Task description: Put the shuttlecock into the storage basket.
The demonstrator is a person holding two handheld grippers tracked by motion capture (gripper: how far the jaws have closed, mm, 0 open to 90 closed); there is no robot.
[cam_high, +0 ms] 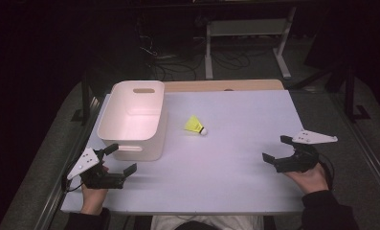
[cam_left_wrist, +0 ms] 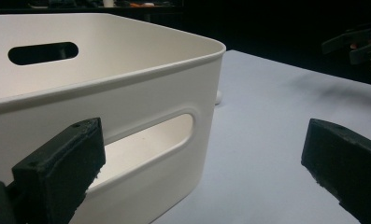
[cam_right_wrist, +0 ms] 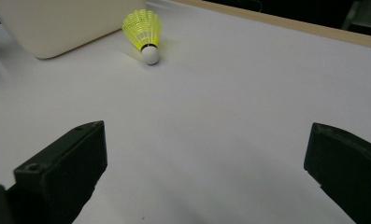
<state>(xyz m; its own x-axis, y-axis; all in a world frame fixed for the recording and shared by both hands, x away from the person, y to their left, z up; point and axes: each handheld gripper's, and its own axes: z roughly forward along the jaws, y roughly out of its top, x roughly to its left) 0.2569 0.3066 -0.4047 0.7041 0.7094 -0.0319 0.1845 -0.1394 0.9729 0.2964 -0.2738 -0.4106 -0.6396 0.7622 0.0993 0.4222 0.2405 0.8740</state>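
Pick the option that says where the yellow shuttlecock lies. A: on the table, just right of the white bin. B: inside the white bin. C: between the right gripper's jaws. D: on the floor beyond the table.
A: the shuttlecock lies on its side on the table, beside the white bin, with the open right gripper well away from it.

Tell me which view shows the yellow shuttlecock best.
The right gripper view: the shuttlecock lies close ahead, its yellow skirt and white cork both sharp, beside the bin. The high view shows it small on the table. In the left gripper view the bin hides nearly all of it.
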